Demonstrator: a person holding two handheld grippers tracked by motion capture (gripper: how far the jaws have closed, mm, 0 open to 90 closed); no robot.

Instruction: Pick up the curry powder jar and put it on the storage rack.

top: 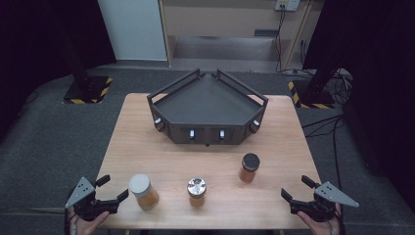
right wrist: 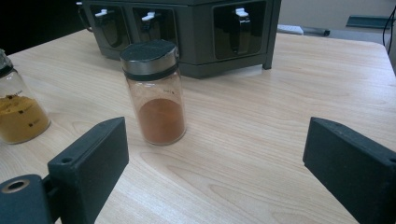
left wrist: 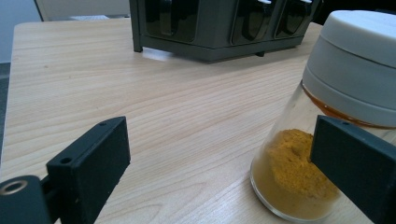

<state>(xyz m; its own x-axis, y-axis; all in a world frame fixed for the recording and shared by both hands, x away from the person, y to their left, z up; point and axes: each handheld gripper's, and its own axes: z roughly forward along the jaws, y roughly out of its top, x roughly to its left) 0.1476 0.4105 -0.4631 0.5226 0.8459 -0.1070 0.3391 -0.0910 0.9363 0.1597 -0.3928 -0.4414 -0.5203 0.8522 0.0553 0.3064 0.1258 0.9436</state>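
The left gripper (top: 113,188) sat at the near left corner of the wooden table (top: 147,147), held in a hand (top: 83,223) that came in from the near edge. Its jaws stood spread with nothing between them, pointing right toward the white-lidded jar (top: 143,191) just beside it. In the left gripper view that jar (left wrist: 327,116) stood close by the right-hand jaw, holding yellow powder, and whether the jaw touched the glass could not be told.

The right gripper (top: 296,187) rested at the near right corner, its jaws likewise spread wide and empty, aimed left and far across the table. The black-lidded jar (top: 249,168) stood upright a little way off from it, toward the far left of the gripper, and held reddish-brown powder. In the right gripper view this jar (right wrist: 154,93) stood ahead of the left-hand jaw, clear of both jaws.

Between the two jars, near the middle of the near edge, stood a silver-lidded jar (top: 196,191) with orange-yellow contents.

On the far half of the table sat a dark angular rack (top: 208,105) with a flat top tray, side rails and small white-tipped latches along its near faces
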